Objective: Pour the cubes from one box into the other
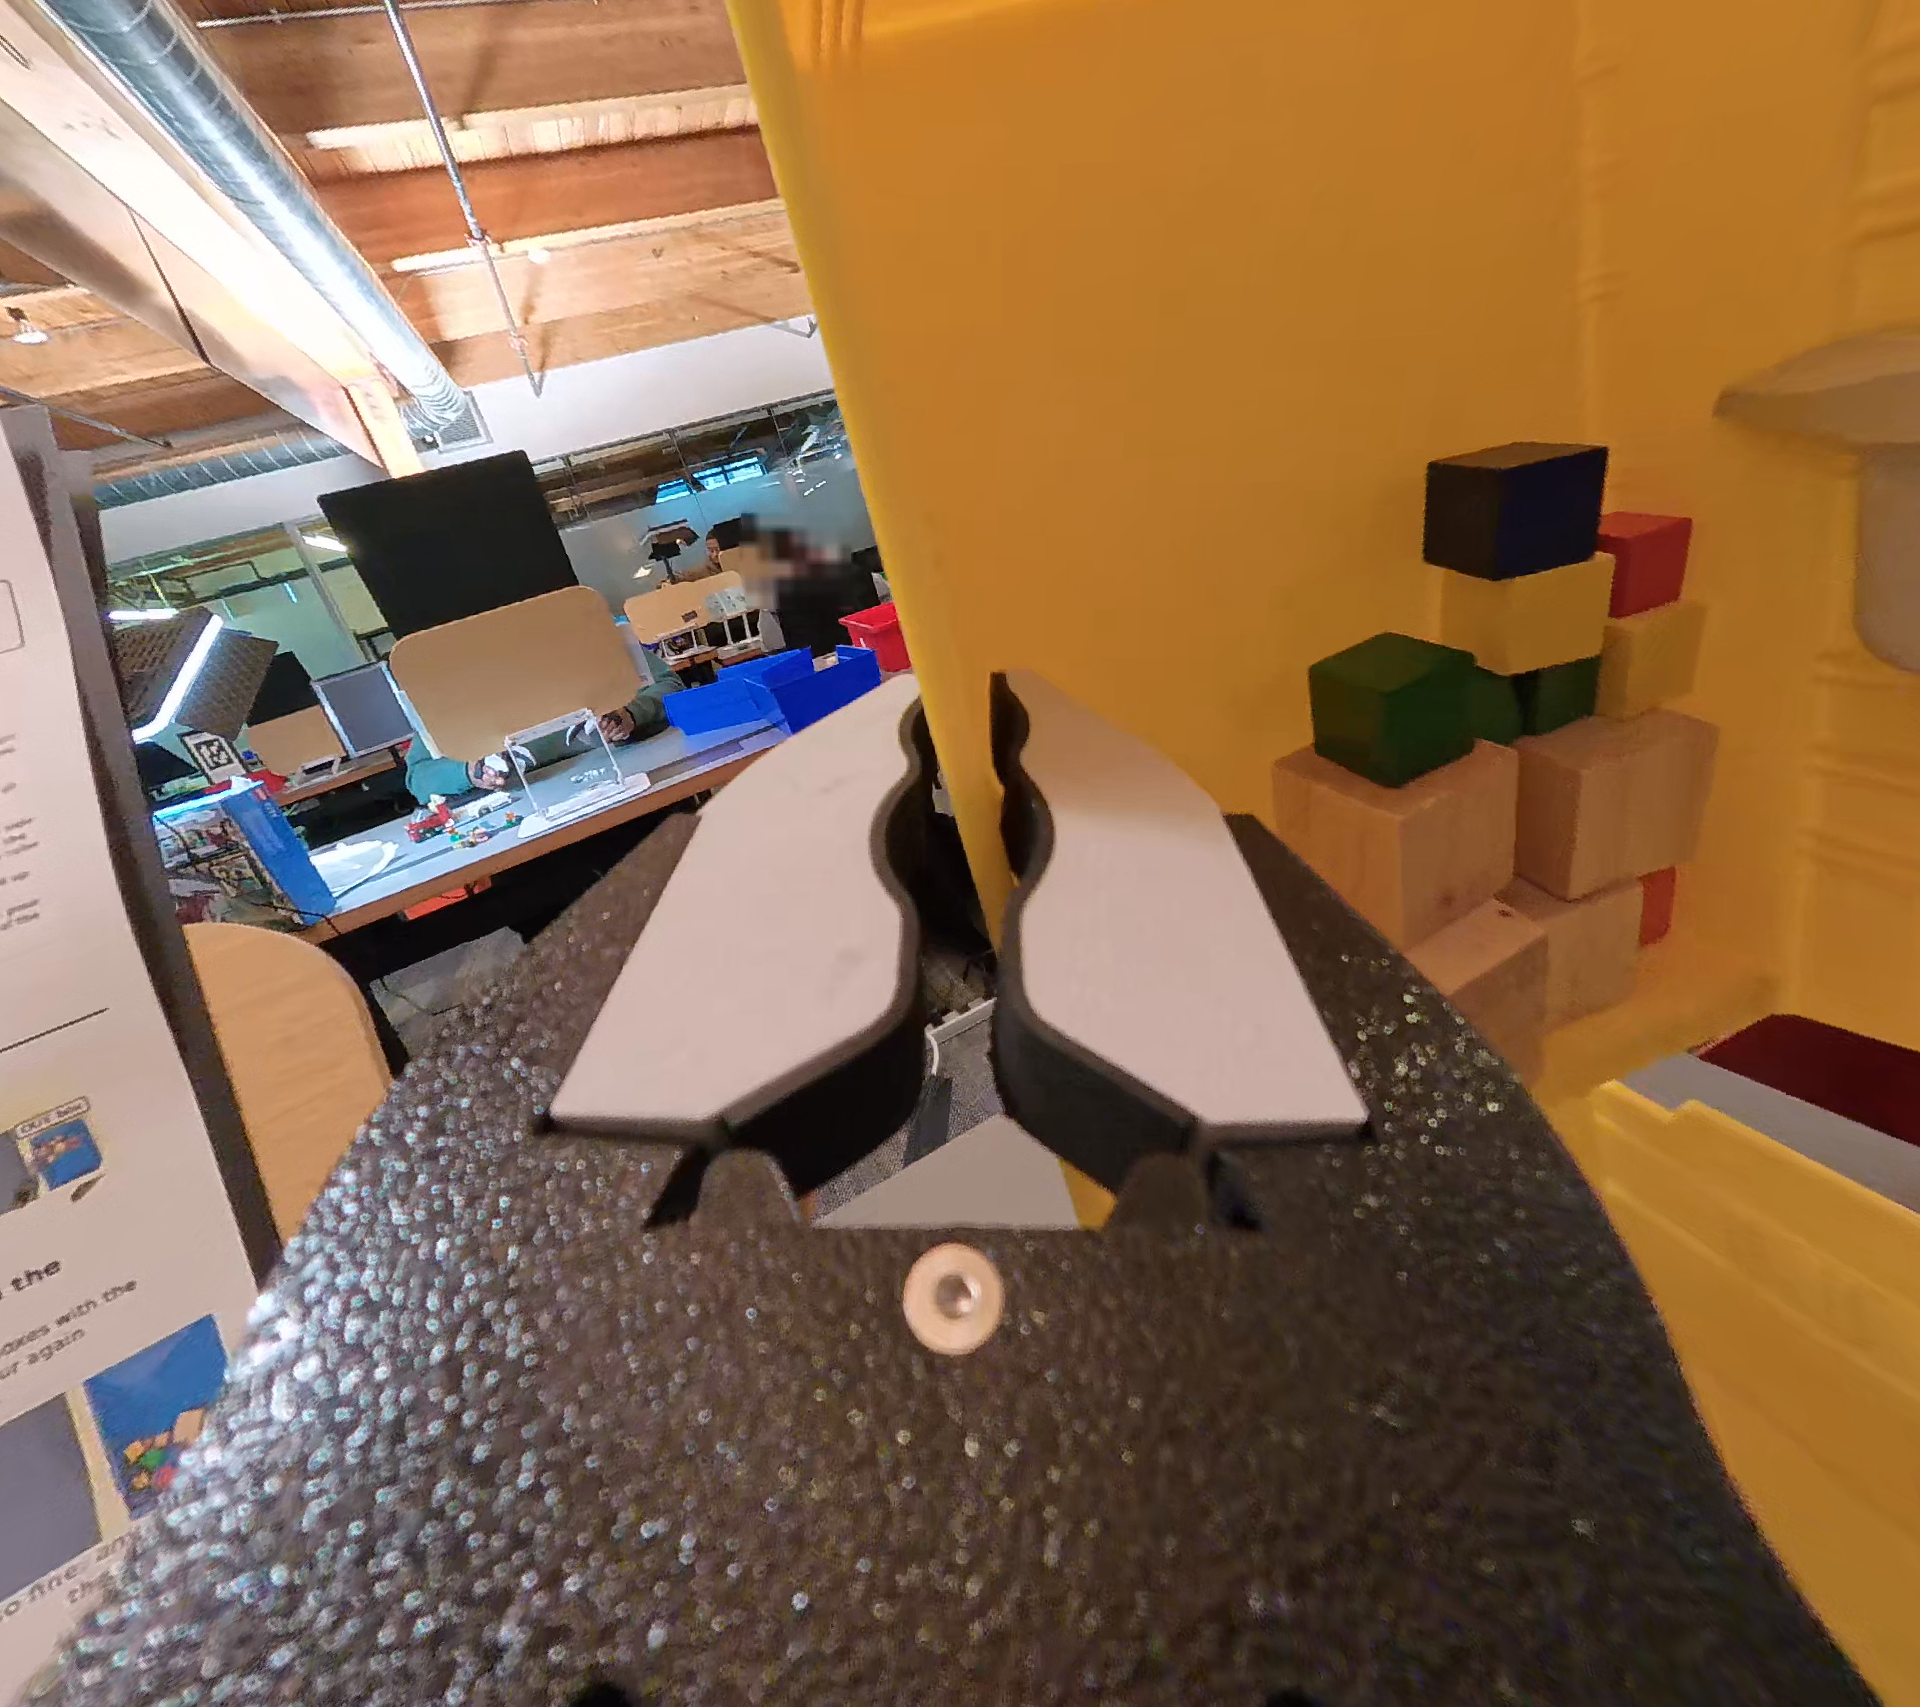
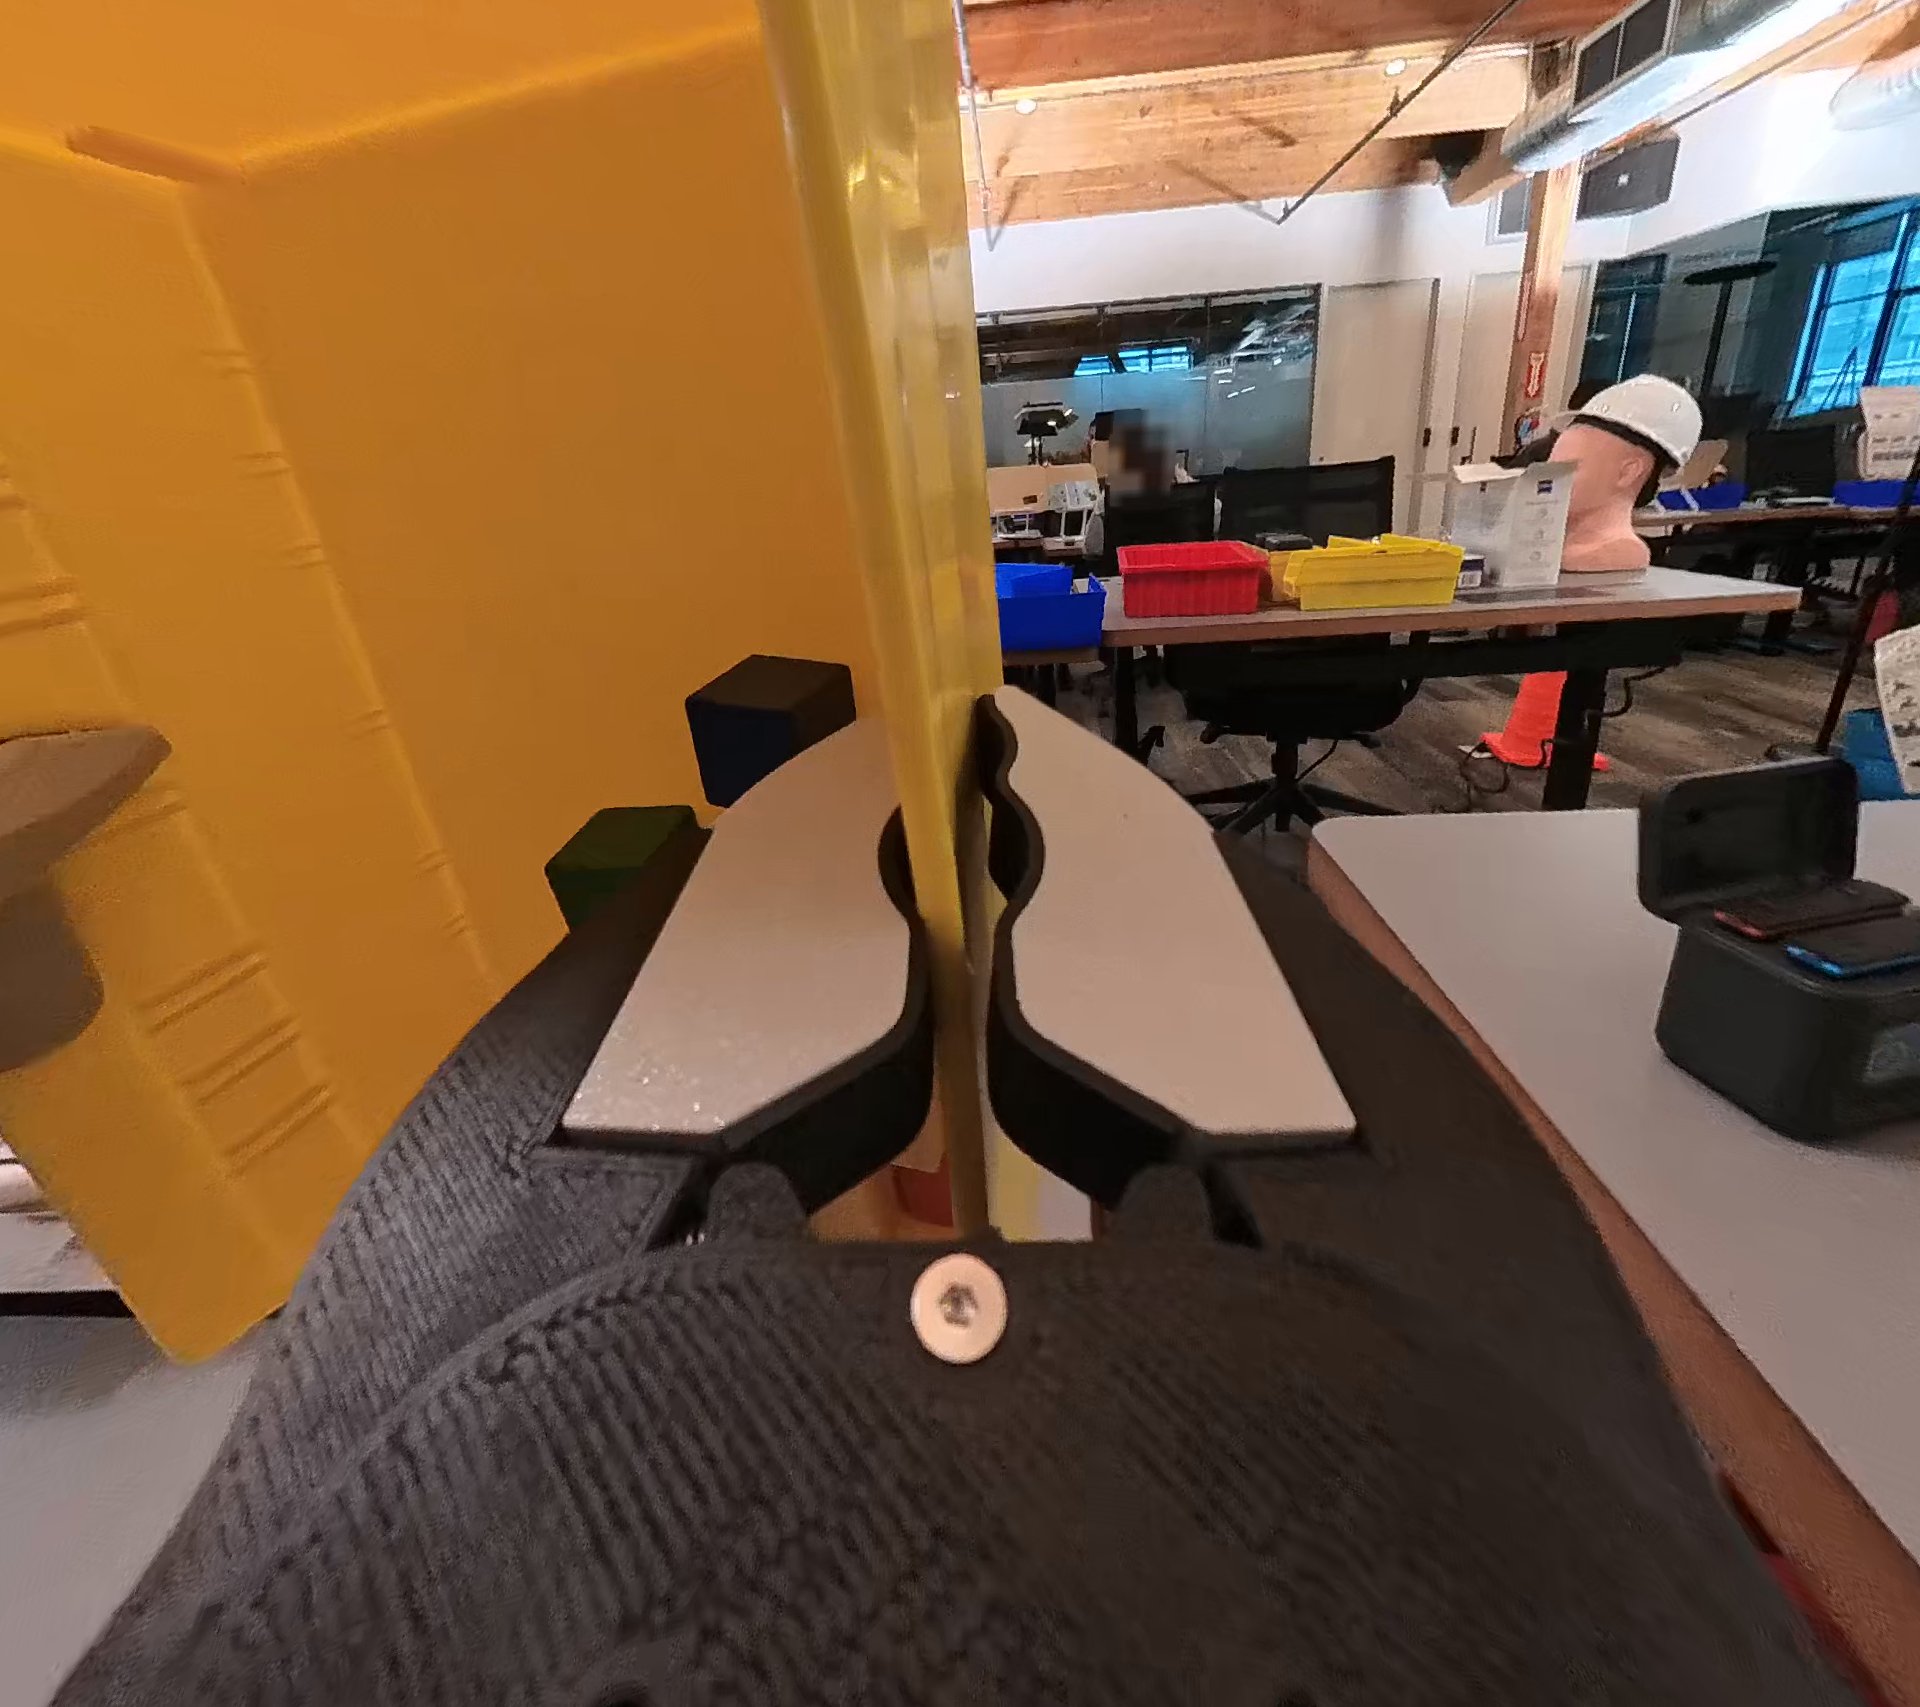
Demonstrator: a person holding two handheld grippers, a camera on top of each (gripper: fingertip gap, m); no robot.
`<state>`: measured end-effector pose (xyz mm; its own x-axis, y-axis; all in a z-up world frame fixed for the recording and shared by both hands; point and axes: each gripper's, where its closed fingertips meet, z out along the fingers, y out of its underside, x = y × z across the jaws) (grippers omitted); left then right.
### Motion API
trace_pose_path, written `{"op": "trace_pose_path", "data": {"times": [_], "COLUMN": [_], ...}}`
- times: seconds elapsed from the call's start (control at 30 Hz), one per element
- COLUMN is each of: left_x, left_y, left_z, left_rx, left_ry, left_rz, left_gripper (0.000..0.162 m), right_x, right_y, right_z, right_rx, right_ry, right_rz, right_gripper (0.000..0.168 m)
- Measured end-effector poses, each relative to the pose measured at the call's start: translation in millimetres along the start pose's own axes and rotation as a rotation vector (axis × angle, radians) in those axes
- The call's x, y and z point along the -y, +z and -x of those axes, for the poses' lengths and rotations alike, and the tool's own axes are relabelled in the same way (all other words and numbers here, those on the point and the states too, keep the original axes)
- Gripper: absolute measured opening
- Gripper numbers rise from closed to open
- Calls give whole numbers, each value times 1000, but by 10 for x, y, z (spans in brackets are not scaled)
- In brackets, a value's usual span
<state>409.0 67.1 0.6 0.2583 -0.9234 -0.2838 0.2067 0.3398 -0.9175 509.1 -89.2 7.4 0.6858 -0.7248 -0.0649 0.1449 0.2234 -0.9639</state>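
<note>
A yellow plastic box is held up and tilted steeply. My left gripper is shut on its left wall. My right gripper is shut on the opposite wall of the yellow box. Inside, a pile of cubes lies against the lower side: bare wood, green, yellow, red and a dark blue one on top. The right wrist view shows only the dark blue cube and a green cube. A red surface, perhaps the other box, shows past the yellow rim.
A grey table lies at the right with a black case on it. Farther tables hold red, yellow and blue bins. A paper sheet stands at the left. People sit at a far table.
</note>
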Motion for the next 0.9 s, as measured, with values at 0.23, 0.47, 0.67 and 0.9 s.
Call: {"op": "trace_pose_path", "data": {"times": [0.23, 0.47, 0.67, 0.9], "left_x": [78, 48, 30, 9], "left_y": [-17, -9, -34, -21], "left_z": [47, 61, 35, 23], "left_rx": [20, 21, 18, 18], "left_ry": [0, -2, 7, 0], "left_rz": [-39, -36, -50, -59], "left_gripper": [8, 8, 9, 10], "right_x": [103, 77, 35, 38], "right_y": [22, 39, 29, 45], "right_z": [50, 71, 58, 58], "right_rx": [22, 36, 42, 57], "right_ry": [-27, -32, -6, -1], "right_rz": [-45, -41, -56, -72], "right_gripper": [5, 6, 7, 7]}}
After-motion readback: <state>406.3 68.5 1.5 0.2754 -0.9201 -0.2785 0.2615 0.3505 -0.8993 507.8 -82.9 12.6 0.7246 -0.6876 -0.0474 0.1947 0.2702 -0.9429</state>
